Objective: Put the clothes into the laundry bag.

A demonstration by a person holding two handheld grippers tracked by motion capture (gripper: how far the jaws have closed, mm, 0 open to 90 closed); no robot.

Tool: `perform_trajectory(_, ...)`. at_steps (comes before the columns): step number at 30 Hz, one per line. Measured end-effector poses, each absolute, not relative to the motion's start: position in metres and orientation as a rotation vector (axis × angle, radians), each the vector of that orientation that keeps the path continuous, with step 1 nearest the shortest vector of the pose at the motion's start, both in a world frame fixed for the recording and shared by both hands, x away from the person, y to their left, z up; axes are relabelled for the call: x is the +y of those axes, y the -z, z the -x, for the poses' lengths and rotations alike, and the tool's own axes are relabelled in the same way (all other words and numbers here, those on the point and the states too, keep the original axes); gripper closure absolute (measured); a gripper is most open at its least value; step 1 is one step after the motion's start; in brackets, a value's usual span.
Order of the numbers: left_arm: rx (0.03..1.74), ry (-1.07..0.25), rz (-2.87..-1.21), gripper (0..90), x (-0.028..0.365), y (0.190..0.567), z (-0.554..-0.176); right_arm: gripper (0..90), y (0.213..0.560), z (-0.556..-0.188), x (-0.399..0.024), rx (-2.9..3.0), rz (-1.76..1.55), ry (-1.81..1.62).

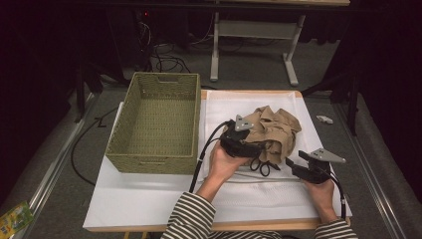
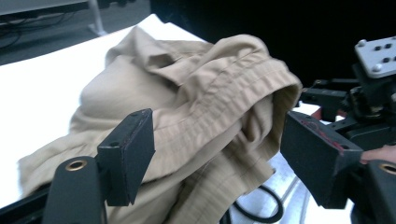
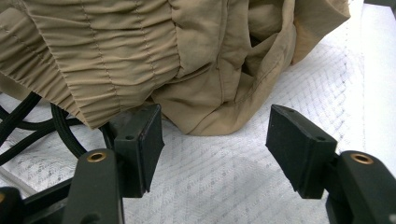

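A crumpled tan garment lies on a white quilted mat right of centre. My left gripper reaches into its near left side. In the left gripper view a gathered band of the garment bulges between the spread jaws of this gripper; the pads do not clearly press on it. My right gripper sits low on the mat at the garment's near right, open, with bare mat between its jaws and the garment's hem just ahead. A black cord loops out from under the garment.
A woven green basket stands on the white board to the left, its inside bare. The board's front edge runs near the person's striped sleeves. On the floor lie a small white object and a yellow-green packet.
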State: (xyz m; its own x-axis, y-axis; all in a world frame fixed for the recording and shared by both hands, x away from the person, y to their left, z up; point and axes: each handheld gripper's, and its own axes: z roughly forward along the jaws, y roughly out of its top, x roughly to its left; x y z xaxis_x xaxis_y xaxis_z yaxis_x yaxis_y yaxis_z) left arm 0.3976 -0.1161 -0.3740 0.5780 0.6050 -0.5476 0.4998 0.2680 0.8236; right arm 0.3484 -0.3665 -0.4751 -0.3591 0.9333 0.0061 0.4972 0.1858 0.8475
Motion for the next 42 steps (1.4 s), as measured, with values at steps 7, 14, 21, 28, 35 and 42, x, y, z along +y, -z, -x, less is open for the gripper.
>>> perform_trajectory(7,1.057,-0.146,-1.378,31.5,-0.094,0.378,-0.395,36.9,0.475,-0.349,-0.366,1.949,-1.333,-1.064)
perform_trajectory(14,1.095,-0.159,-1.374,32.5,-0.075,0.387,-0.384,37.1,0.476,-0.352,-0.364,1.980,-1.347,-1.045)
perform_trajectory(21,1.112,-0.186,-1.396,35.8,-0.065,0.406,-0.376,36.8,0.475,-0.350,-0.366,1.957,-1.344,-1.066)
perform_trajectory(28,1.120,-0.240,-1.406,37.3,-0.057,0.416,-0.370,36.9,0.475,-0.350,-0.366,1.969,-1.341,-1.062)
perform_trajectory(35,1.129,-0.276,-1.423,38.9,-0.048,0.431,-0.359,36.9,0.475,-0.351,-0.365,1.976,-1.356,-1.055)
perform_trajectory(42,1.173,-0.255,-1.380,41.9,-0.037,0.447,-0.357,37.4,0.476,-0.352,-0.363,2.003,-1.327,-1.041)
